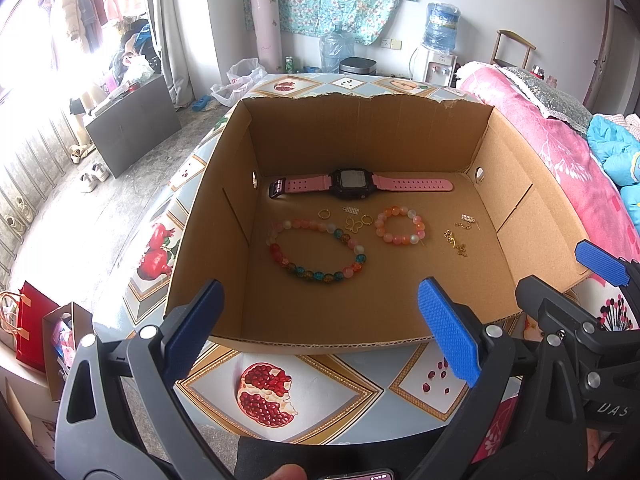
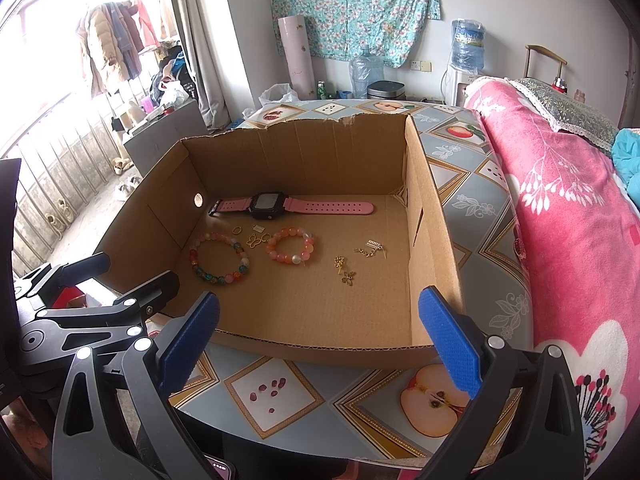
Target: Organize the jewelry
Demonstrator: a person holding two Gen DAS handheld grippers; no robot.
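Blue-padded fingers of the left gripper frame the near edge of the cardboard box in the left wrist view; jaws spread wide, nothing between them. Right gripper likewise released and empty, hovering over the near wall of the same box in the right wrist view. Each gripper shows at the edge of the other's view: right gripper at lower right, left gripper at lower left.

Box sits on the bench, which is covered by a fruit-print cloth (pomegranates, apple halves). Top flaps torn off, rim ragged at the far wall. All jewelry lies on the box floor:

- Pink-strap digital watch, black case, laid flat along the far wall, strap stretched out both ways.
- Large multicolour bead bracelet, left of centre, oval loop.
- Small pink-orange bead bracelet, right of the large one, apart from it.
- Small gold pieces between the two bracelets and just in front of the watch: rings, a butterfly outline, a tiny rectangular charm.
- Second cluster of gold charms further right, clear of the bracelets; fine detail too small to resolve.

Pink floral blanket on a bed adjoins the bench on the right. Water dispenser stands against the far wall.
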